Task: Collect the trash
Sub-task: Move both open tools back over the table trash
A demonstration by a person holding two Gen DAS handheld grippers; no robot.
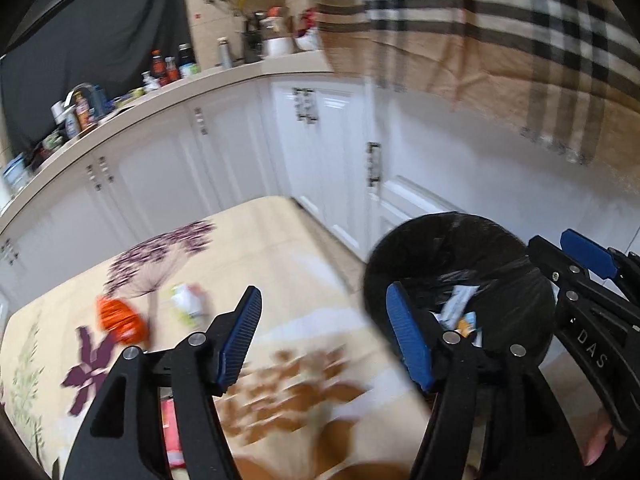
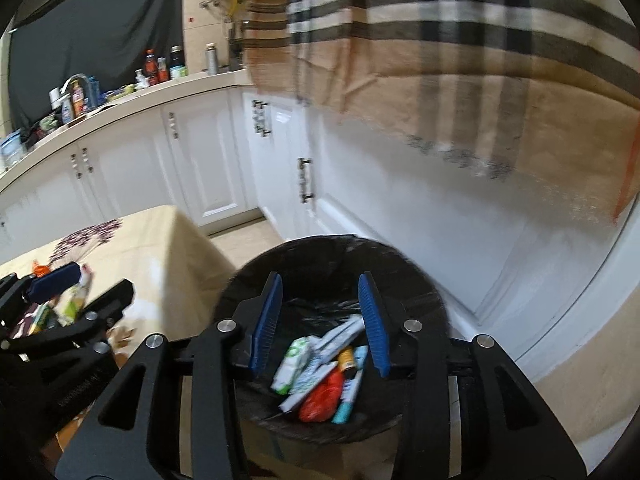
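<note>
A round bin with a black bag [image 2: 332, 256] stands on the floor beside the table; it also shows in the left wrist view [image 1: 452, 240]. Several wrappers [image 2: 320, 372] lie inside it. My right gripper [image 2: 320, 320] is open and empty, right above the bin's mouth. My left gripper [image 1: 324, 336] is open and empty over the table's right edge. An orange wrapper [image 1: 120, 320] and a white-green packet [image 1: 188, 300] lie on the flowered tablecloth [image 1: 248, 248] ahead of the left gripper. A pink wrapper [image 1: 172, 432] shows under the left finger.
White cabinets [image 1: 240, 148] run behind the table under a counter with bottles [image 1: 164, 68] and a tap. A checked beige cloth [image 2: 460, 60] hangs at upper right. A strip of tiled floor [image 1: 340, 256] lies between table and cabinets.
</note>
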